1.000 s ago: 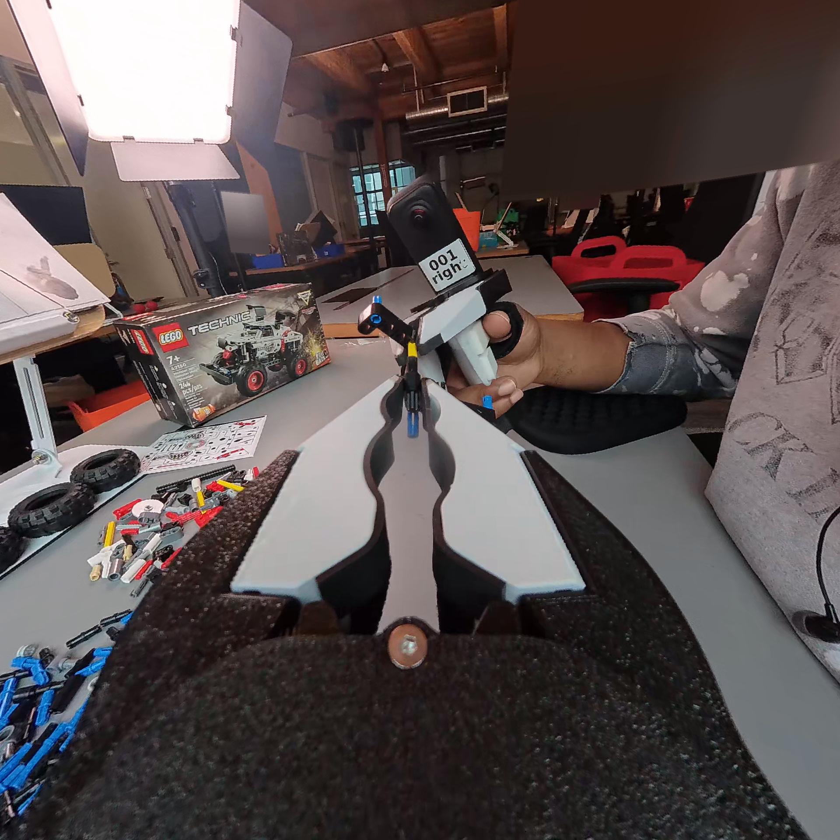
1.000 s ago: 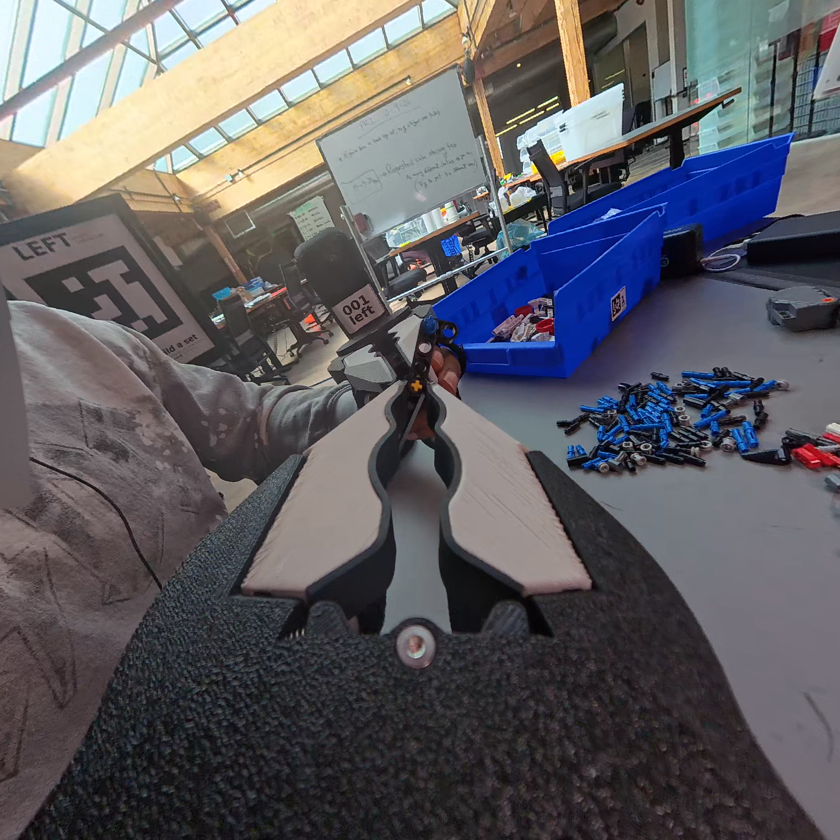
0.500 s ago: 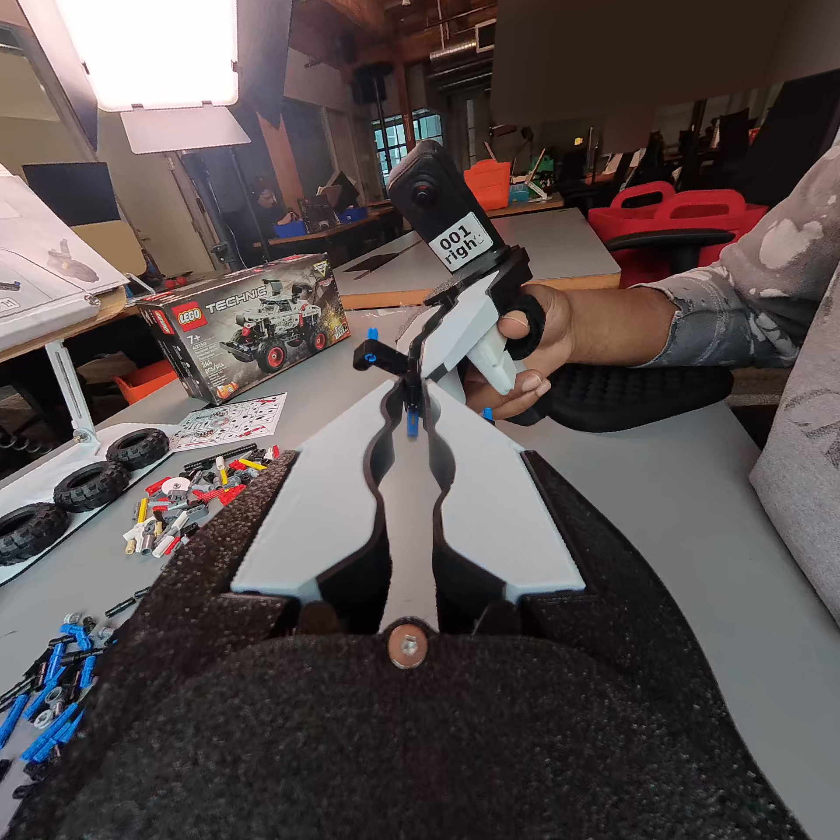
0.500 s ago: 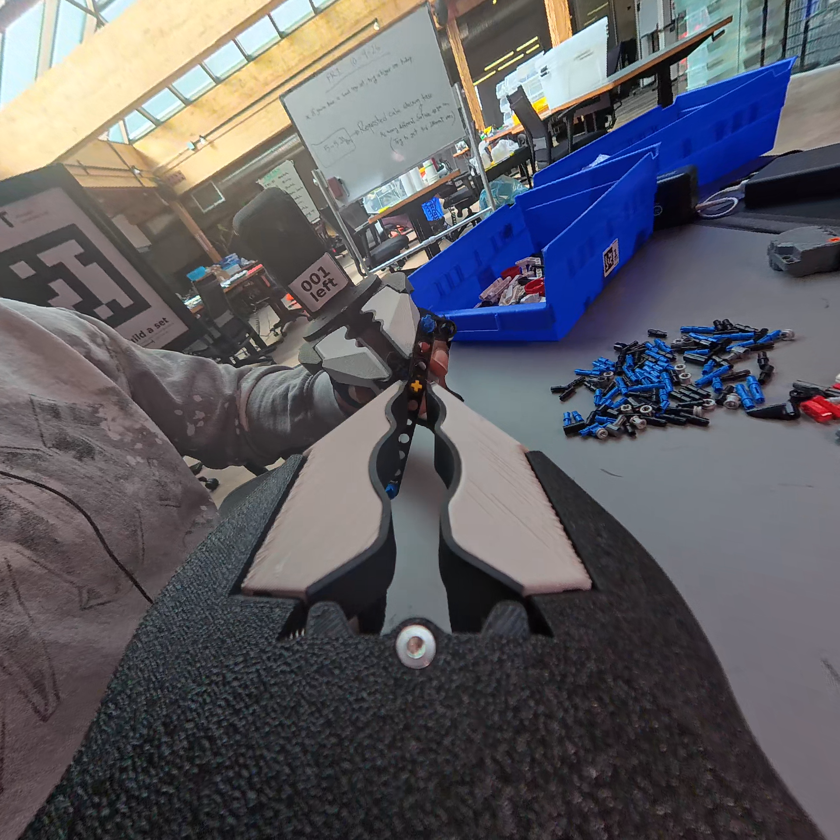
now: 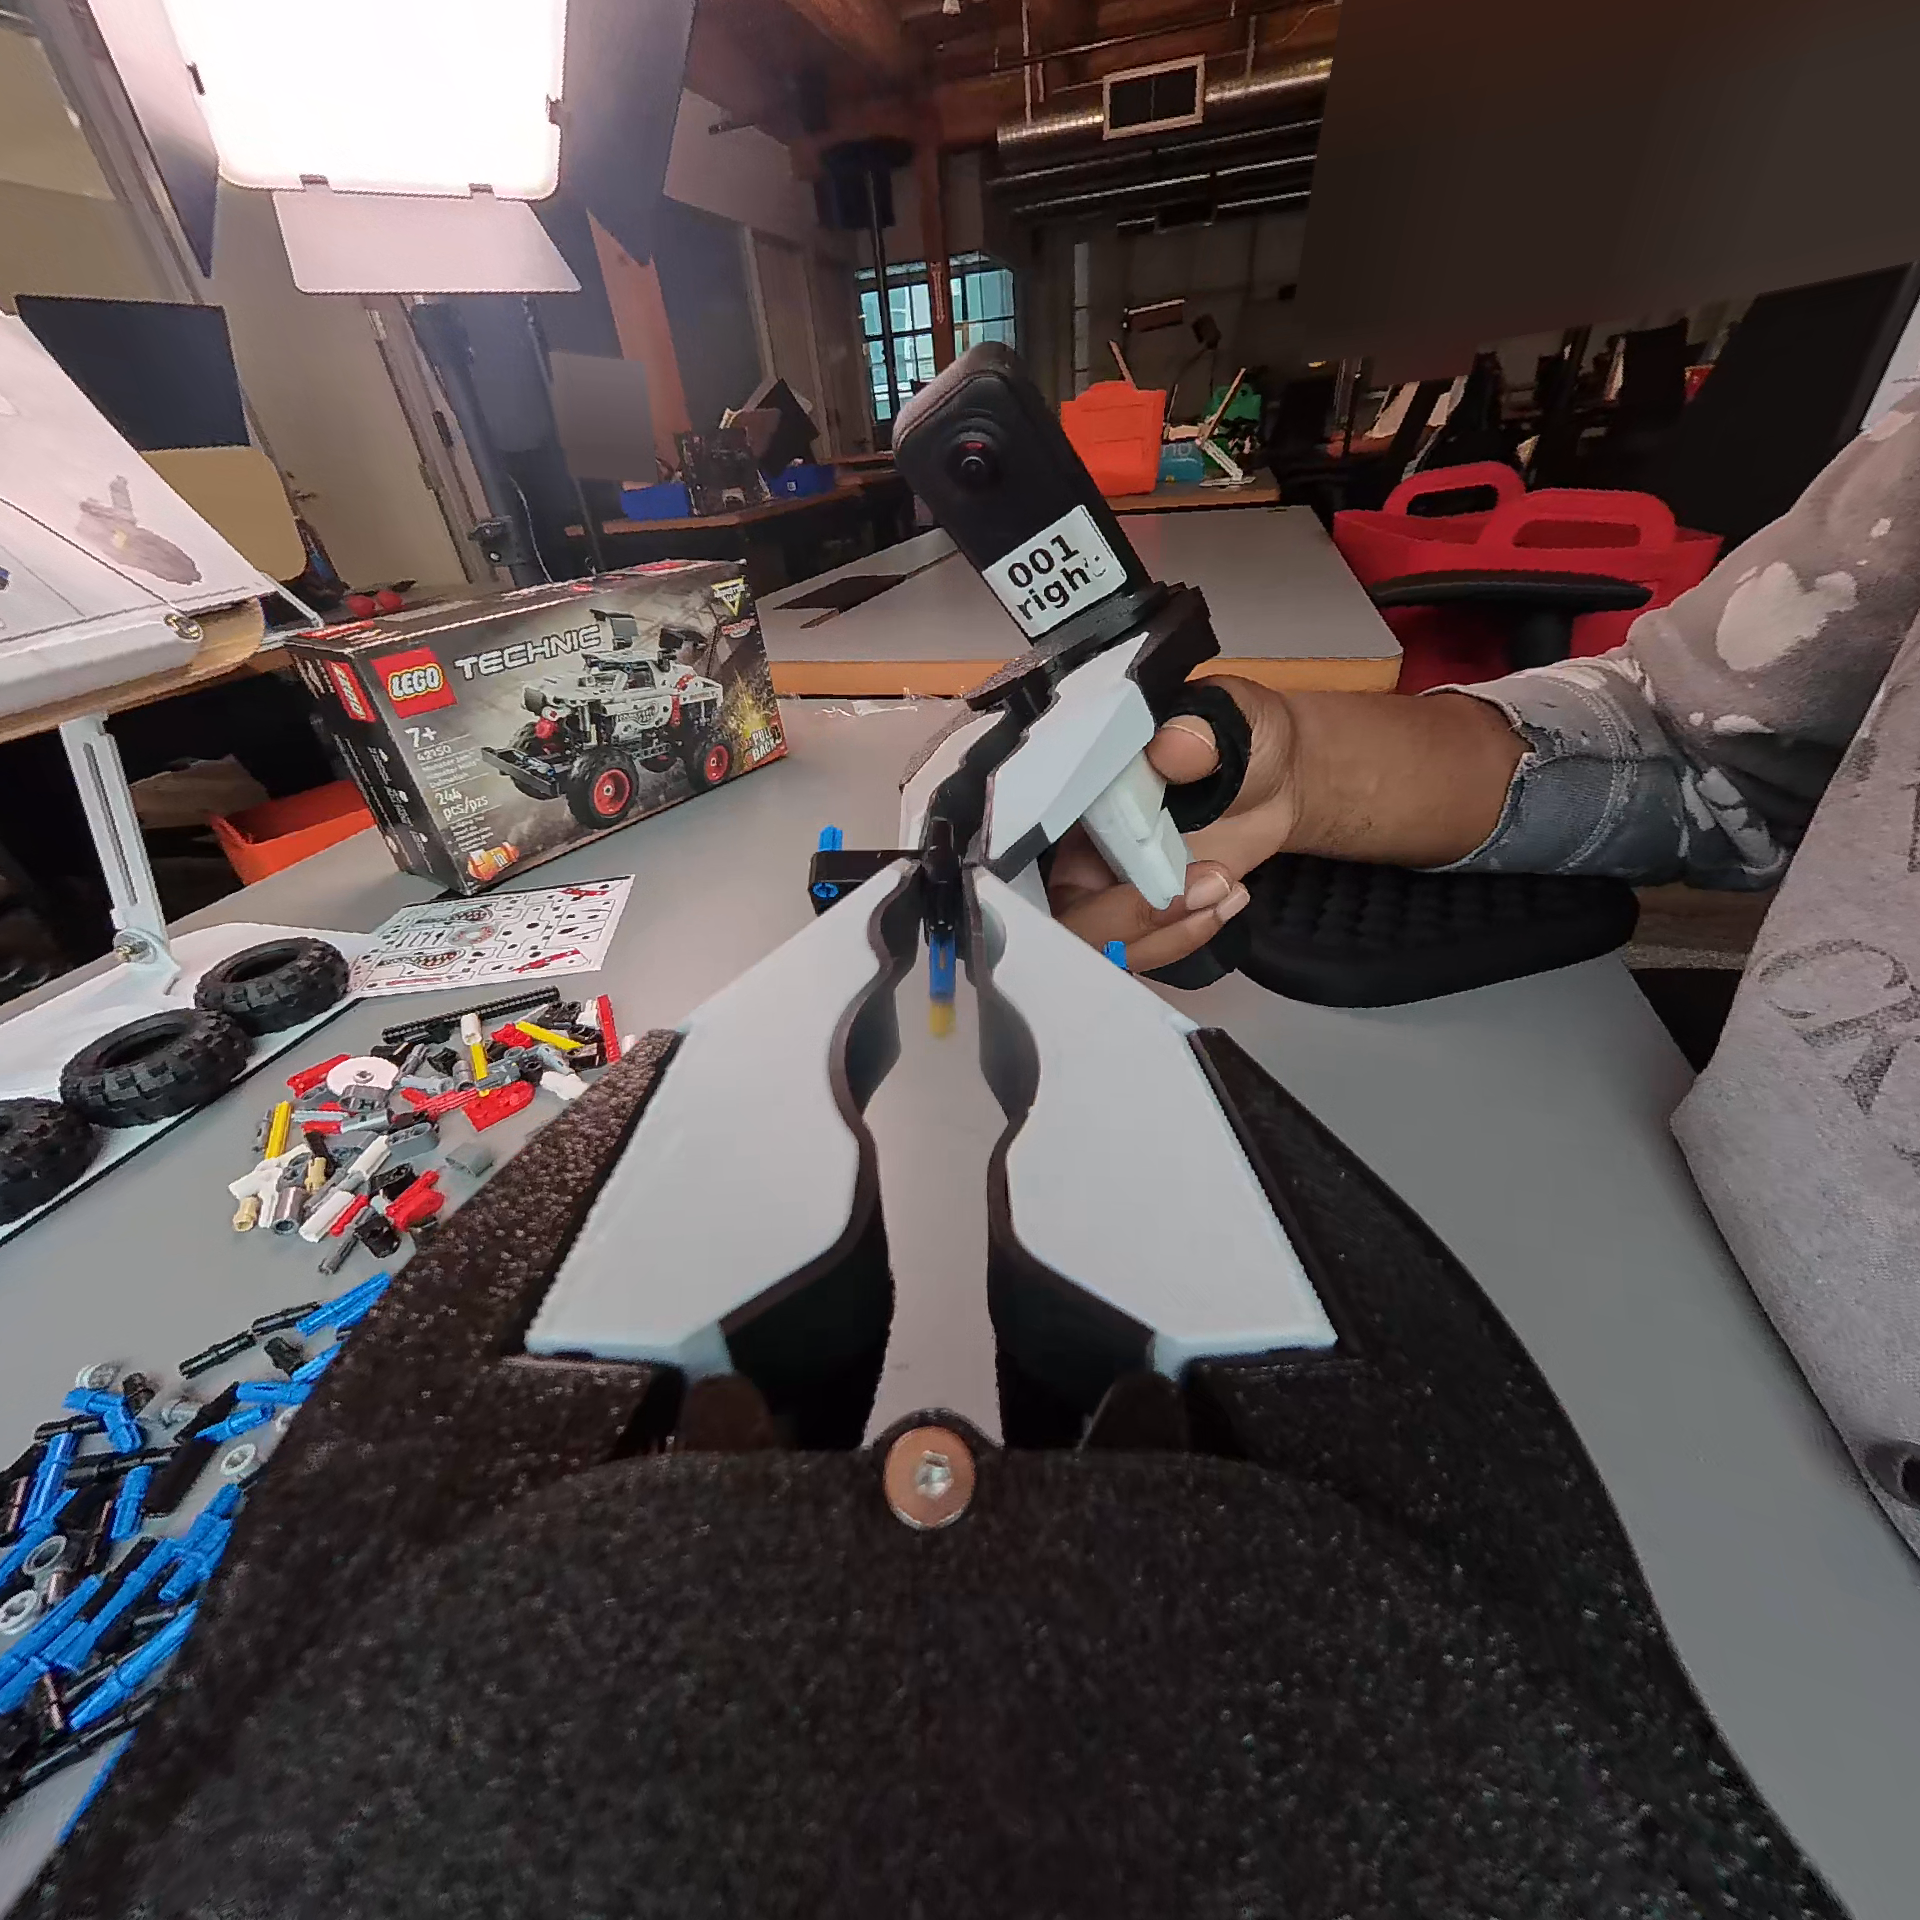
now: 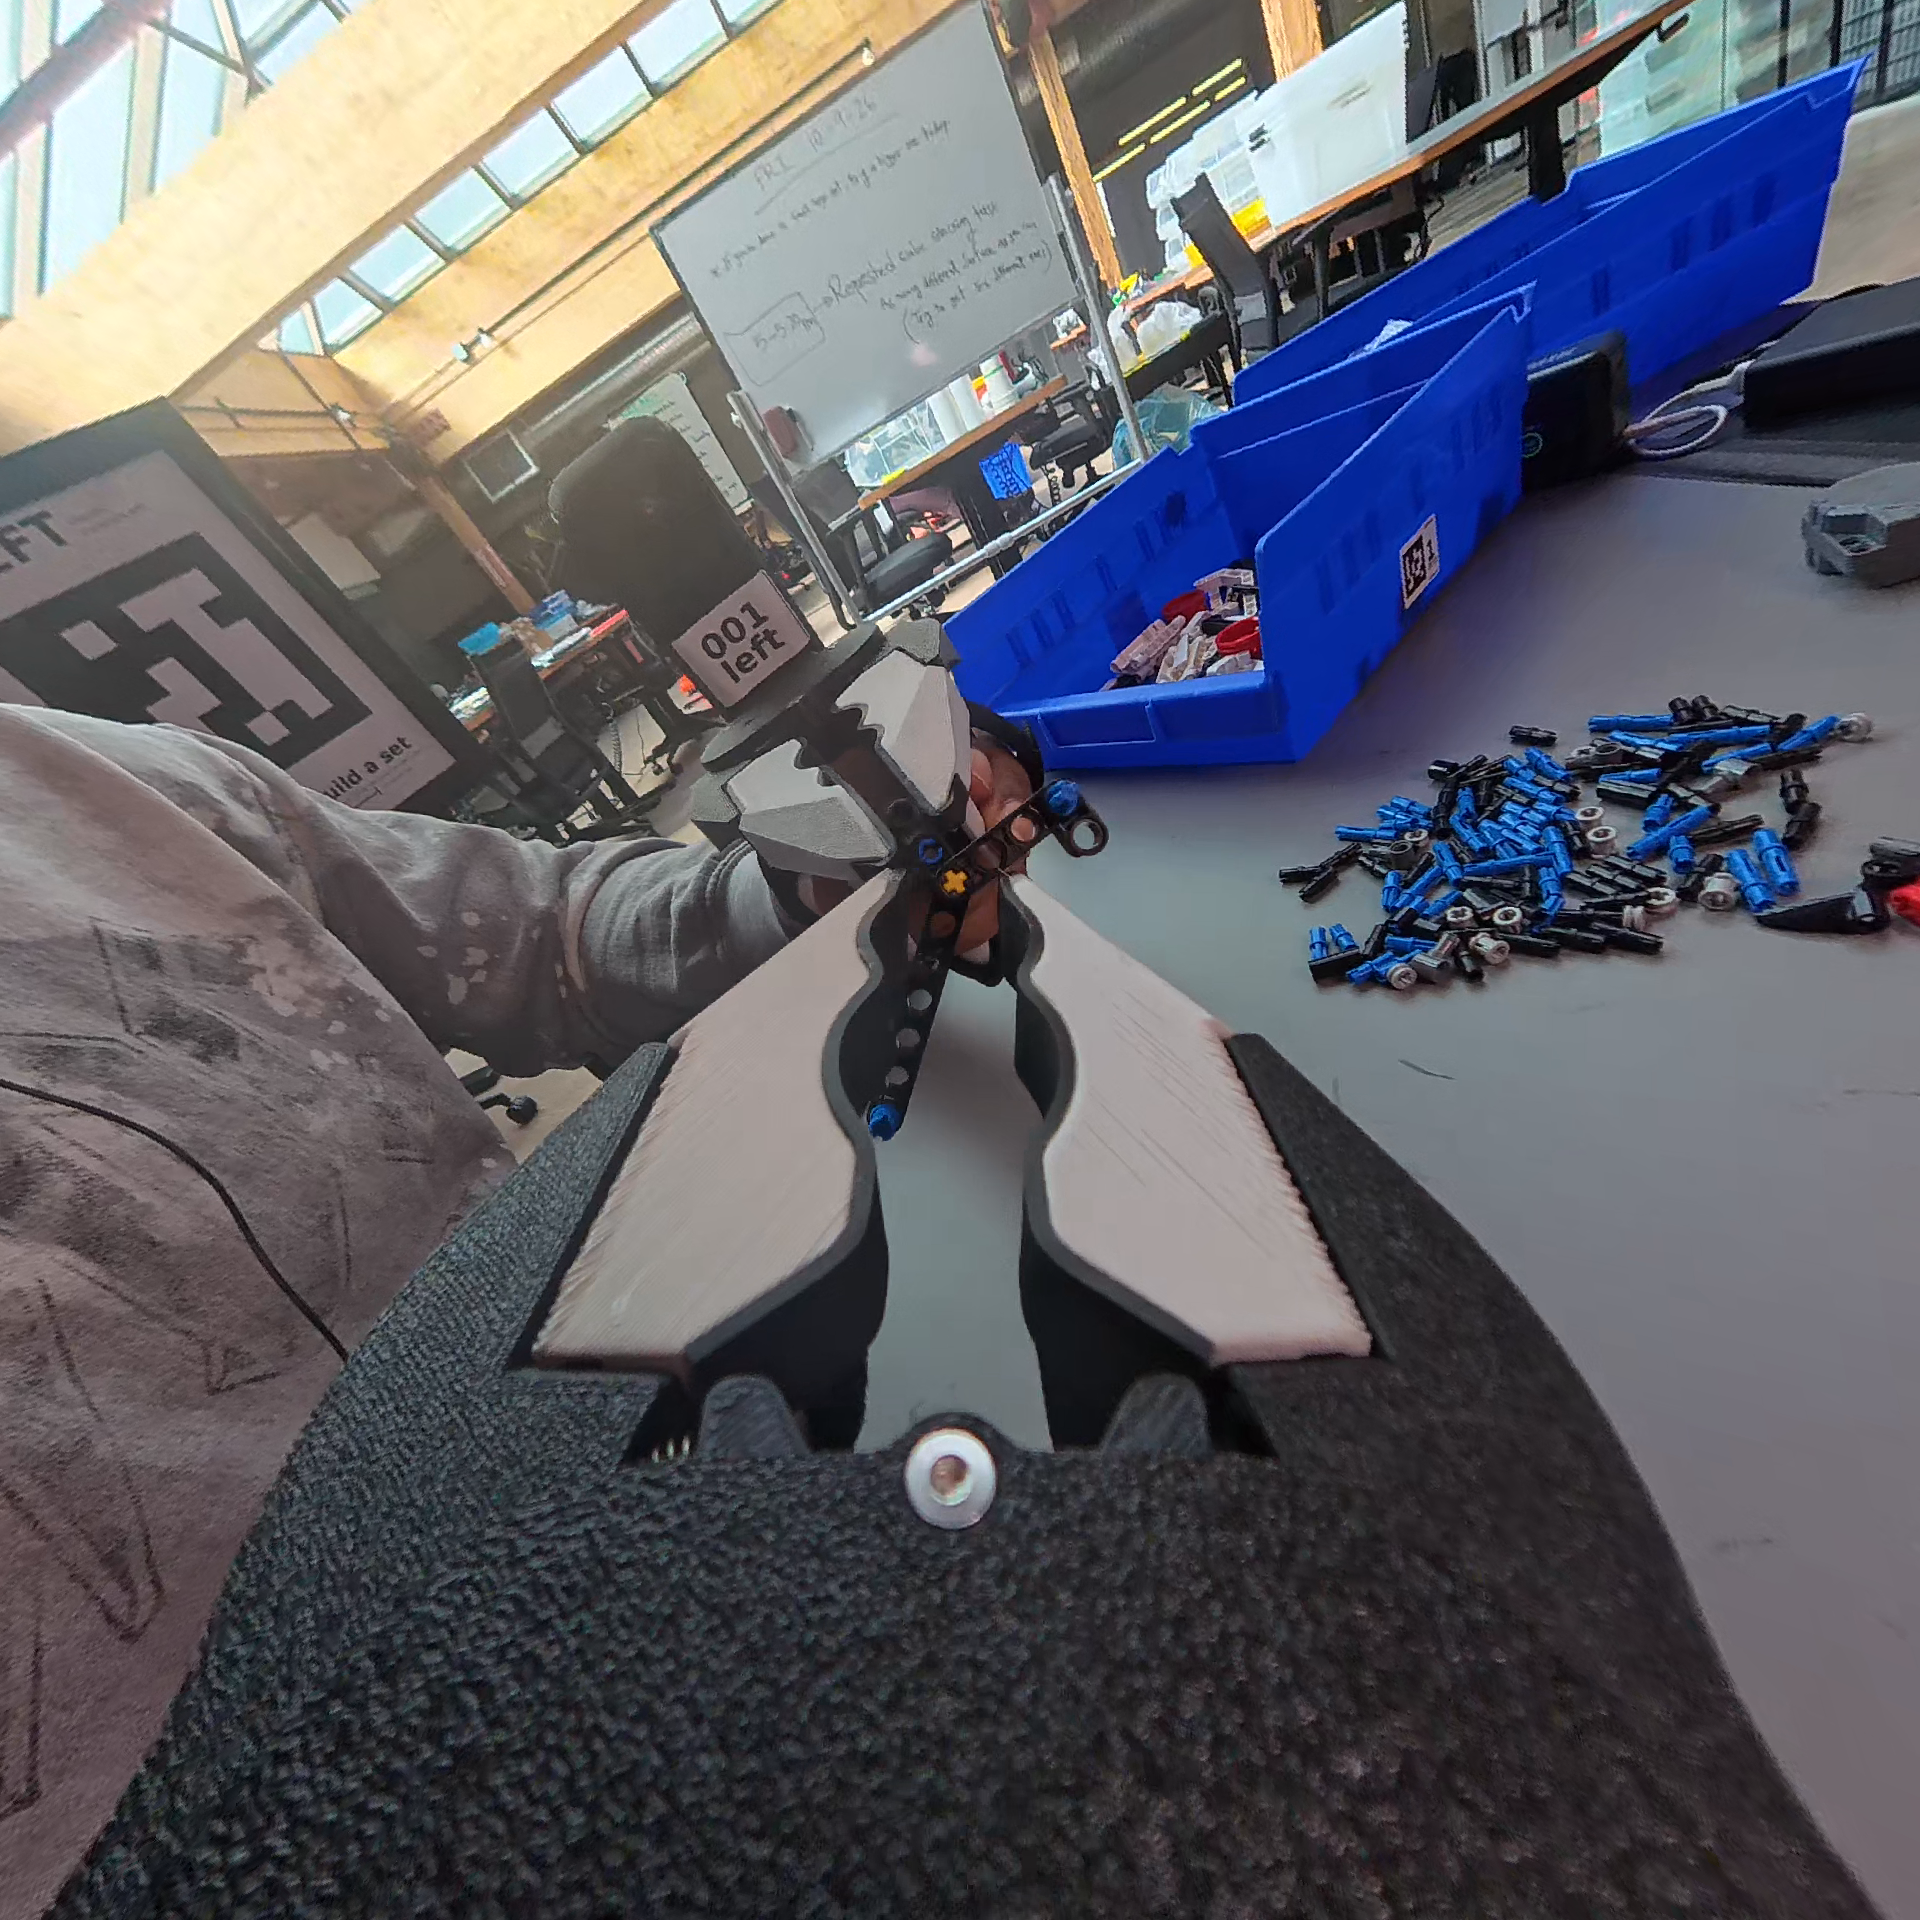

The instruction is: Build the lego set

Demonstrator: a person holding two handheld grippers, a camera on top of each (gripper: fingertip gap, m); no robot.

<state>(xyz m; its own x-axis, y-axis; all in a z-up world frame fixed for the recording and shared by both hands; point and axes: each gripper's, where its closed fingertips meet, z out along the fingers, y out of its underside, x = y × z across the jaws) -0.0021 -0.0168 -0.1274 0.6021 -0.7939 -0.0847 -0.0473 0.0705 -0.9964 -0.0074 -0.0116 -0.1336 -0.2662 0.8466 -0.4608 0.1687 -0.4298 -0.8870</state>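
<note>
Right gripper [image 6: 940, 894] now clamps the black holed beam assembly [image 6: 920, 997] tilted, more beam exposed. Left gripper [image 5: 940, 894] stays closed on its far end; alignment judged ongoing.

Each gripper [image 5: 940, 894] has pale grey fingers [image 5: 727, 1143] edged in black, a rough black body with one silver screw [image 5: 928, 1475], while the person wears a mottled grey sleeve [image 5: 1704, 717].

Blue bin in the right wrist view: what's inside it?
The blue bin holds a small heap of loose pieces, pale, pinkish and red, against its near corner. Its front wall hides the rest of the floor, so anything deeper cannot be seen.
</note>
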